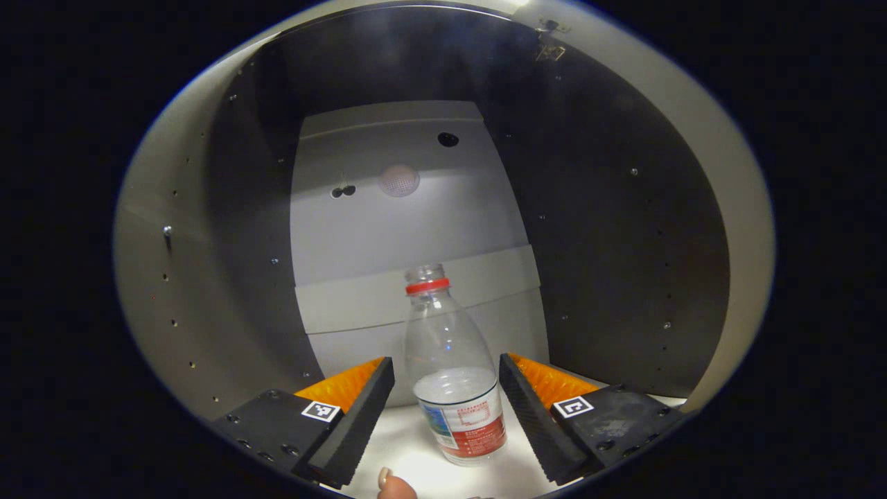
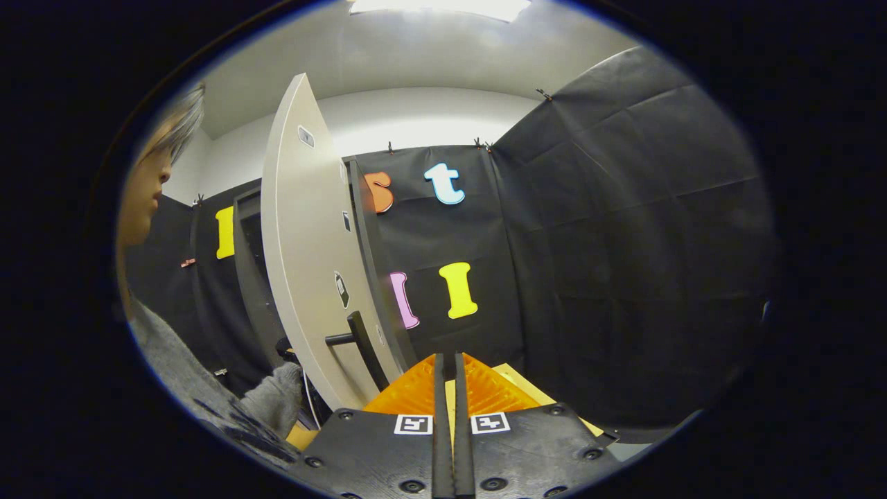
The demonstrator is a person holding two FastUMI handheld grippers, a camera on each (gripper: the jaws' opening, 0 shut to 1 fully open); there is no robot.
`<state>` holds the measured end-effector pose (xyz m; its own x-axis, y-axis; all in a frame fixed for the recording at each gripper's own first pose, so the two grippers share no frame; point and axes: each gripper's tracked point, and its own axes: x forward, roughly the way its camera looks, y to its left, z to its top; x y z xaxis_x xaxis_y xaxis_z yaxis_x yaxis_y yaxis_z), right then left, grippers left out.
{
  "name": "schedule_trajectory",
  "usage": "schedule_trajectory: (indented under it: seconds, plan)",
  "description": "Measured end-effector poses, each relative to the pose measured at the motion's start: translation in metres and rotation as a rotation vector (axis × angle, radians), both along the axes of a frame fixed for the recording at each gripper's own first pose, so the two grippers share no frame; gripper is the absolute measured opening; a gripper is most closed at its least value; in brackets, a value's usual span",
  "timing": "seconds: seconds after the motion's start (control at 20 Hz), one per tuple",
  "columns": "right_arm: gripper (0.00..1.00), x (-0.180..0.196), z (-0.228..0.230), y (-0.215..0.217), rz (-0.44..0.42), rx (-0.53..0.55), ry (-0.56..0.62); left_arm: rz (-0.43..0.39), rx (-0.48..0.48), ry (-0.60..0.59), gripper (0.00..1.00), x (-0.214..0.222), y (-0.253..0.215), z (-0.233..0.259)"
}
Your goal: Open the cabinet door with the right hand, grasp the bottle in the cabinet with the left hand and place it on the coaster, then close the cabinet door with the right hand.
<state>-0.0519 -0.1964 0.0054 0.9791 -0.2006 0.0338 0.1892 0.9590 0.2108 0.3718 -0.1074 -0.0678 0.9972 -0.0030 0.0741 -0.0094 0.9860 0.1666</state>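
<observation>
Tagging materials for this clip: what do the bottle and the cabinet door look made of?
Bottle: clear thin plastic by its look, you can see through it; glossy printed label, red neck ring. Cabinet door: smooth matte pale panel, probably laminated or painted board; its dark bar handle could be metal or plastic.

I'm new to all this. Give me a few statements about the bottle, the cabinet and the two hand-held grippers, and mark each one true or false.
1. The cabinet door stands open. True.
2. The bottle lies on its side. False: it stands upright on the cabinet floor.
3. The left hand-held gripper is open, with the bottle between its fingers. True; the fingers do not seem to press on it yet.
4. The right hand-held gripper is open wide. False: its fingers are closed together, holding nothing.
5. The right hand-held gripper grips the door handle. False: the handle is apart from it, off to its left in the right gripper view.
</observation>
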Motion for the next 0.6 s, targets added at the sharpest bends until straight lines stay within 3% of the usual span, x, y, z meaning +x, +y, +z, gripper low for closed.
schedule_trajectory:
  seconds: [0.2,0.25,0.4,0.6]
  plan:
    - [0.06,0.005,0.0,-0.004,-0.022,0.003,0.023,0.004,-0.011,0.044,0.99,0.024,0.003,-0.016]
    - [0.06,0.004,0.001,-0.004,-0.027,0.005,0.025,-0.03,-0.03,0.064,0.99,0.03,-0.003,-0.021]
    - [0.06,0.003,-0.001,-0.005,-0.044,0.004,0.036,-0.082,-0.057,0.083,0.82,0.027,-0.012,-0.021]
    - [0.06,0.001,0.002,0.006,-0.04,-0.008,0.028,-0.151,-0.065,0.075,0.8,0.005,-0.024,-0.014]
